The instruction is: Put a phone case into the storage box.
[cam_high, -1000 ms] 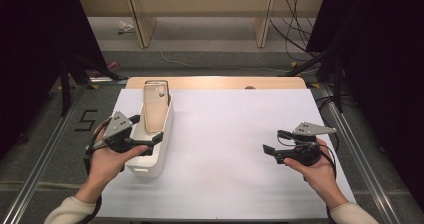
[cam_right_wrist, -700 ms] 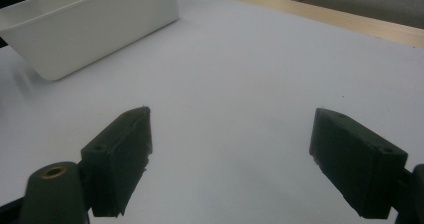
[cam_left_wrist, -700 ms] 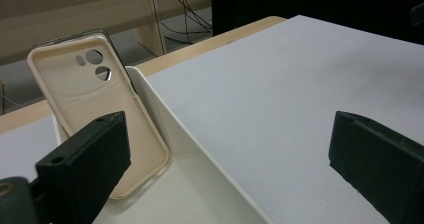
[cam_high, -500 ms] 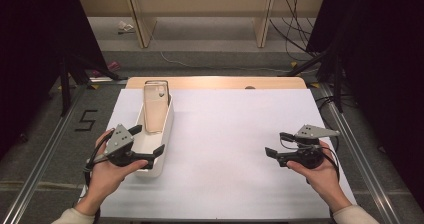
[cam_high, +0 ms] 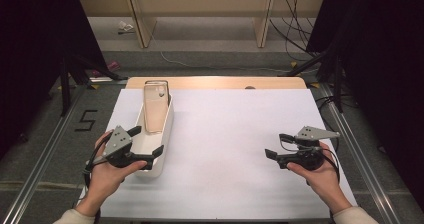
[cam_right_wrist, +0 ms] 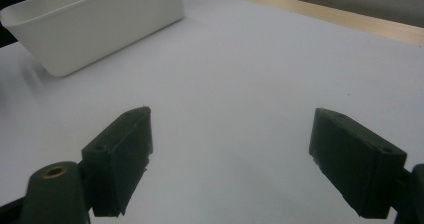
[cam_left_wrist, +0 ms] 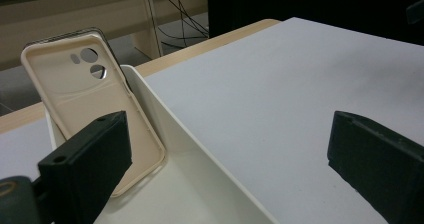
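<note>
Beige soft phone case with round camera cutouts (cam_left_wrist: 95,119) stands tilted lengthwise inside a long narrow white plastic tray (cam_high: 165,134), top end leaning toward the tray's far end, inner side facing the left tool's camera. Tray sits on the left part of the white-covered bench (cam_high: 225,134), long axis running away from the person. Left tool (cam_high: 147,144) at the tray's near end, jaws wide apart and straddling the tray's right wall: in the left gripper view one jaw is over the tray interior just in front of the case, the other over the bare bench top; nothing between them touched as far as can be told. Left hand (cam_high: 107,176) grips that tool from below. Right tool (cam_high: 275,146) well apart on the right side of the bench, jaws spread, empty, pointing left toward the tray, held by the right hand (cam_high: 320,176). Wooden bench edge (cam_high: 215,82) shows beyond the white cover.
</note>
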{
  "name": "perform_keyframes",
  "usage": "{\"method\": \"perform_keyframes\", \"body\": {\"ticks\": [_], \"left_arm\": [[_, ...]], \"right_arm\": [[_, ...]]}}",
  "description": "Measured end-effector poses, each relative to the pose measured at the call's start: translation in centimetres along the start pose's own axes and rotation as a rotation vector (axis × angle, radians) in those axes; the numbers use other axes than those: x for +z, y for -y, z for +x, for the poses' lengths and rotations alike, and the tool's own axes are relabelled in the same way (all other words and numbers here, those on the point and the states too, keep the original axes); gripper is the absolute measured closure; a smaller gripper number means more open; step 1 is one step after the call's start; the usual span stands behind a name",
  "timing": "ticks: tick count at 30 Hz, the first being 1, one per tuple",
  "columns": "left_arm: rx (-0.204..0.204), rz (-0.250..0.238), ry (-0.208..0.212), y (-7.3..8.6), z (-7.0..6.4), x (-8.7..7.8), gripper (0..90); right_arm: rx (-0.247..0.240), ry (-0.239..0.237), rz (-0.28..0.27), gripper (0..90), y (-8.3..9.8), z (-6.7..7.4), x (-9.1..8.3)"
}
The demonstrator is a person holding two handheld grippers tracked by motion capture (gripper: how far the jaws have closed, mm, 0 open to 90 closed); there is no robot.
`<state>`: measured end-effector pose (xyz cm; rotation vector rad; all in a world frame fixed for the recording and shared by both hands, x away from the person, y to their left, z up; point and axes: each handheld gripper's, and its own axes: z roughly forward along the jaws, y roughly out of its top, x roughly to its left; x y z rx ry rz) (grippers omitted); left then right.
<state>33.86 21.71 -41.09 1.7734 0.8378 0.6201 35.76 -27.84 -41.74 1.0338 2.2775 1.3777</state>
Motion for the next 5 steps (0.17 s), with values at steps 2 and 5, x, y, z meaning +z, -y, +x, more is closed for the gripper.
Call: {"method": "perform_keyframes", "body": {"ticks": [2,5], "left_arm": [[-0.009,-0.007,0.0,0.01,0.05,-0.03,3.8],[-0.01,-0.011,-0.003,-0.02,0.08,-0.05,3.9]], "right_arm": [[0.001,0.0,0.0,18.3,0.0,-0.01,0.02],[0.004,-0.002,0.001,18.3,0.0,-0.04,0.03]]}}
